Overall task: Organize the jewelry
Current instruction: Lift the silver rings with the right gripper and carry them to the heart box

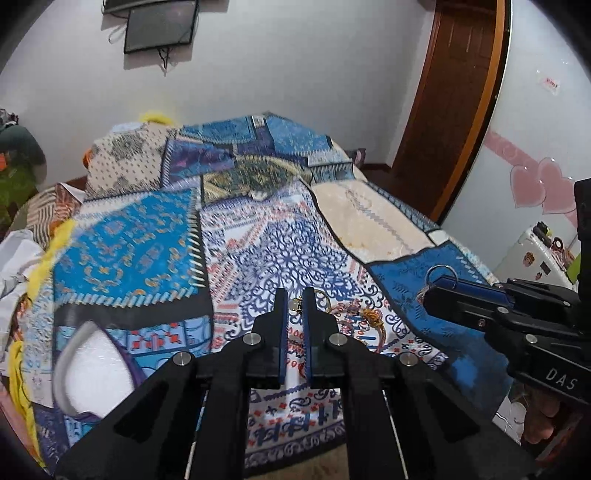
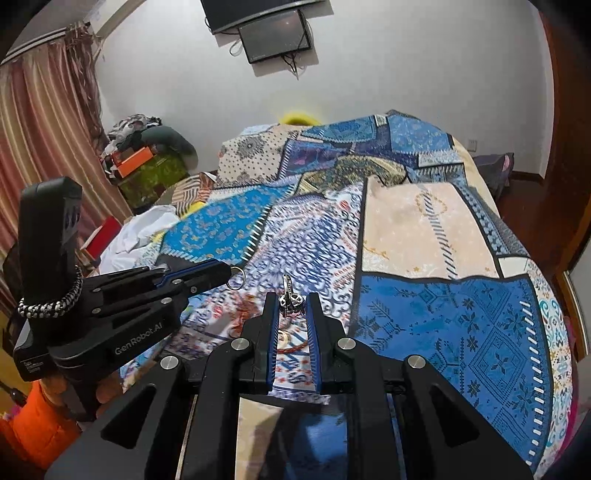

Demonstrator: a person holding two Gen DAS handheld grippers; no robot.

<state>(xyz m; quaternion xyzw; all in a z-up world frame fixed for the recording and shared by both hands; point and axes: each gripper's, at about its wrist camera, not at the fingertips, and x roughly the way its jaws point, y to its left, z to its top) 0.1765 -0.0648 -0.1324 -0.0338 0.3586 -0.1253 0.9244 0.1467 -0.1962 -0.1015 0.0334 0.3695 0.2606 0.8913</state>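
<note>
Your left gripper [image 1: 295,301] pinches a gold ring [image 1: 294,303]; your right gripper [image 2: 291,304] pinches a silver ring [image 2: 291,301]. Several pieces [image 1: 371,317] lie unsorted on the quilt [image 1: 147,240], so most work seems left.

Quick count: two grippers, left [image 1: 295,301] and right [image 2: 291,306], each pinching one ring, a gold one [image 1: 294,303] and a silver one [image 2: 290,301]. One red bracelet [image 2: 293,347] at 6 o'clock of the right's tips, one beaded bracelet [image 2: 55,301] around the left, two screens [image 2: 275,35] at 12.

Left tongs [image 1: 295,301] pinch gold ring [image 1: 295,303]
</note>
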